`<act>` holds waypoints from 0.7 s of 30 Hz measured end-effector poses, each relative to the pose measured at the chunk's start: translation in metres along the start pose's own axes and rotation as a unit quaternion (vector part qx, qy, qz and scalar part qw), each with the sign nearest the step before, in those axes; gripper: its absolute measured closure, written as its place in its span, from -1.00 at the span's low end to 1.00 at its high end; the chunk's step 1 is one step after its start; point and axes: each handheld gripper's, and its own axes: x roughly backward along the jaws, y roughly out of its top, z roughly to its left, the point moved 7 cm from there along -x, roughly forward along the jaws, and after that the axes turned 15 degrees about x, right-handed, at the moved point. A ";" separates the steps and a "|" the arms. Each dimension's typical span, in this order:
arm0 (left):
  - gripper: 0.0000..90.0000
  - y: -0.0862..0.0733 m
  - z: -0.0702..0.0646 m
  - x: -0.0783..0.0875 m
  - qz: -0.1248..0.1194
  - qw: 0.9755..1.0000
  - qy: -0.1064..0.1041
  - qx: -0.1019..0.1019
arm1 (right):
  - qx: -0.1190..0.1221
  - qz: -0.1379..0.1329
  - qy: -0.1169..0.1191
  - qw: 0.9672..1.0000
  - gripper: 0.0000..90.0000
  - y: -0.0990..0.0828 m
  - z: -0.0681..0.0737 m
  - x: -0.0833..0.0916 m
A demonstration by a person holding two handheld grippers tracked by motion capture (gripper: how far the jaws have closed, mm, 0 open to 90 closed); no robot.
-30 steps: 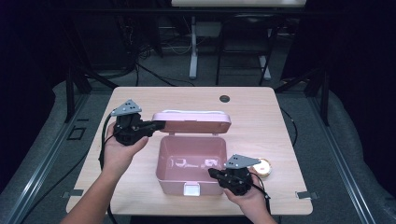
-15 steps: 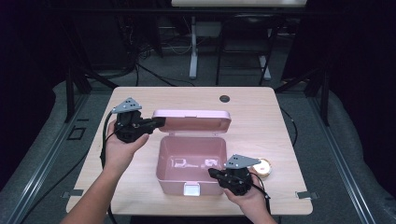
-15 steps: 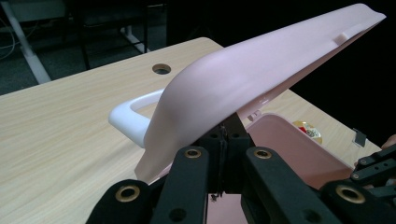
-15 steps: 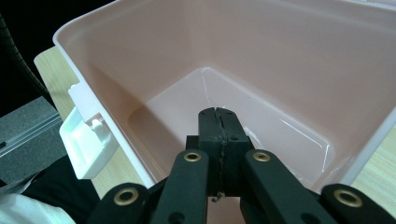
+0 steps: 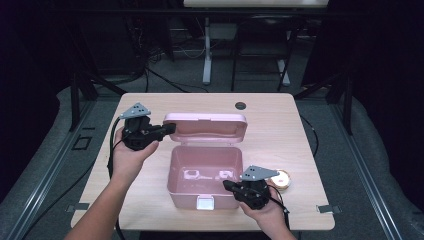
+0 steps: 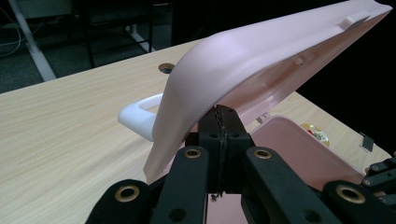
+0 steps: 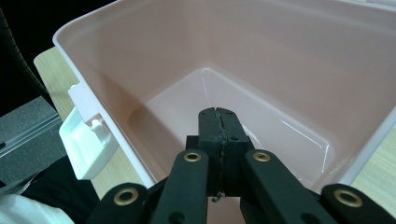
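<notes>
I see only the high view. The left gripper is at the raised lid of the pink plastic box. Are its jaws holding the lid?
Observer: No. In the left gripper view the left gripper has its jaws shut together, tips under the curved edge of the pink lid; nothing is between them.
Operator: Is there a handle on the lid?
Observer: Yes, a white handle on its outer side.
Operator: And the right gripper?
Observer: The right gripper is shut too, pointing into the pink plastic box, beside its white latch.
</notes>
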 end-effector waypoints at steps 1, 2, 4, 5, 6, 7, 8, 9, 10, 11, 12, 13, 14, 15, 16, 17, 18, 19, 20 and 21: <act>0.99 0.000 0.001 0.000 0.001 1.000 0.001 0.000 | 0.000 0.000 0.000 1.000 1.00 0.000 0.000 0.000; 0.99 0.000 0.001 -0.001 0.002 1.000 0.002 -0.001 | 0.000 0.000 0.000 1.000 1.00 0.000 0.000 0.000; 0.99 0.000 0.002 -0.001 0.002 1.000 0.002 0.002 | 0.000 0.000 0.000 1.000 1.00 0.000 0.000 0.000; 0.99 0.000 0.003 -0.002 0.003 1.000 0.003 0.001 | 0.001 -0.001 0.000 1.000 1.00 0.000 0.000 0.000; 0.99 0.001 0.004 -0.002 0.004 1.000 0.005 0.002 | 0.001 -0.001 -0.001 1.000 1.00 0.000 0.000 0.000; 0.99 0.001 0.004 -0.002 0.004 1.000 0.006 0.003 | 0.001 -0.001 -0.001 1.000 1.00 0.000 0.000 0.000; 0.99 0.001 0.005 -0.003 0.003 1.000 0.006 0.003 | 0.001 -0.001 -0.001 1.000 1.00 0.000 0.000 0.000; 0.99 0.001 0.005 -0.003 0.002 1.000 0.007 0.005 | 0.001 -0.001 -0.001 1.000 1.00 0.000 0.000 0.000; 0.99 0.001 0.006 -0.003 0.002 1.000 0.007 0.006 | 0.001 -0.001 -0.001 1.000 1.00 0.000 0.000 0.000; 0.99 0.001 0.006 -0.004 0.003 1.000 0.008 0.006 | 0.001 -0.001 -0.002 1.000 1.00 0.000 0.000 0.000; 0.99 0.001 0.007 -0.004 0.003 1.000 0.008 0.008 | 0.002 -0.001 -0.002 1.000 1.00 0.000 0.000 0.000; 0.99 0.001 0.007 -0.005 0.004 1.000 0.010 0.008 | 0.002 -0.001 -0.003 1.000 1.00 0.000 0.000 0.000; 0.99 0.001 0.008 -0.005 0.004 1.000 0.009 0.007 | 0.002 -0.001 -0.003 1.000 1.00 0.000 0.000 0.000; 0.99 0.001 0.008 -0.006 0.005 1.000 0.009 0.007 | 0.002 -0.002 -0.003 1.000 1.00 0.000 0.000 0.000; 0.99 0.001 0.009 -0.006 0.006 1.000 0.009 0.009 | 0.003 -0.001 -0.002 1.000 1.00 0.000 0.000 0.000; 0.98 0.001 0.009 -0.007 0.006 1.000 0.010 0.010 | 0.002 -0.001 -0.003 1.000 1.00 0.000 0.000 0.000; 0.98 0.001 0.008 -0.007 0.007 1.000 0.011 0.009 | 0.003 -0.002 -0.003 1.000 1.00 0.000 0.000 0.000; 0.98 0.001 0.008 -0.008 0.008 1.000 0.012 0.007 | 0.003 -0.002 -0.003 1.000 1.00 0.000 0.000 0.000; 0.98 0.000 0.008 -0.008 0.008 1.000 0.012 0.006 | 0.003 -0.002 -0.003 1.000 1.00 0.000 0.000 0.000; 0.98 0.000 0.008 -0.009 0.009 1.000 0.013 0.007 | 0.003 -0.002 -0.002 1.000 1.00 0.000 0.000 0.000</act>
